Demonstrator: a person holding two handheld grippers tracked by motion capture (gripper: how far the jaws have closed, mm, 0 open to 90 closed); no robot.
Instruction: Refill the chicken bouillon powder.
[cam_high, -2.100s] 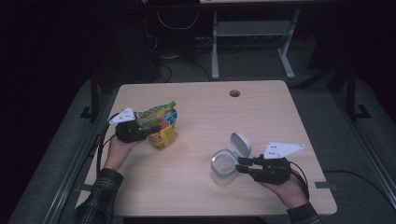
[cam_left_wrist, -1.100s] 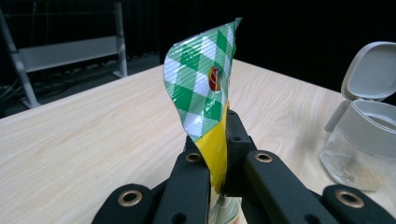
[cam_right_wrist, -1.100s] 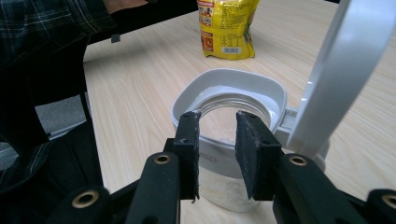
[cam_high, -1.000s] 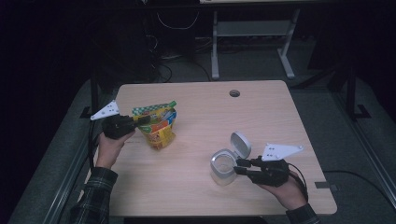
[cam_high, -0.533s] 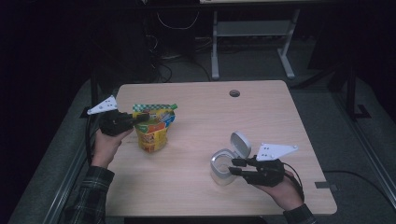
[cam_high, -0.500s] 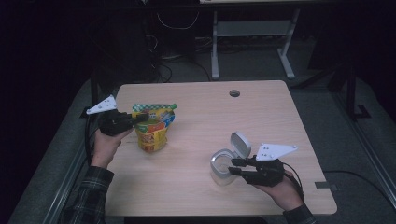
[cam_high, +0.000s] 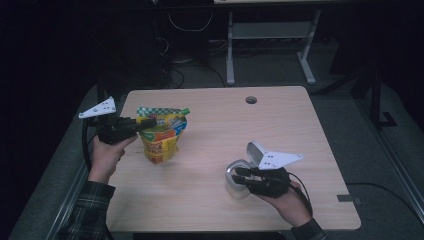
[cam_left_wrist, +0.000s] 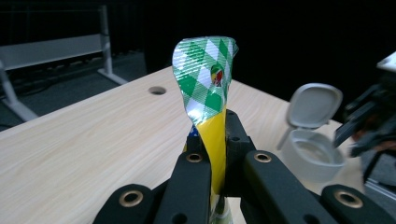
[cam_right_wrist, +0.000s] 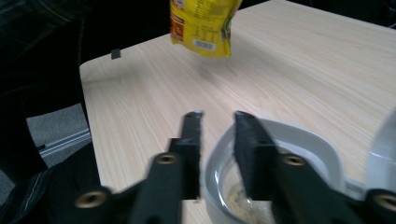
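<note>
Soft, light snack pouch (cam_high: 161, 137) hanging left of centre, pinched at its crimped top by left tool (cam_high: 148, 122). Right tool (cam_high: 238, 176) closing astride rigid, open-lidded container's rim (cam_high: 231, 170), lower centre of worktop (cam_high: 200, 200).

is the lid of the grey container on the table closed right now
No, in the left gripper view the grey container has its hinged lid standing up and open above the rim.

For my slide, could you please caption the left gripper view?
Left gripper pinching the green-checked top of a snack pouch above the table, an open grey container beyond.
</note>
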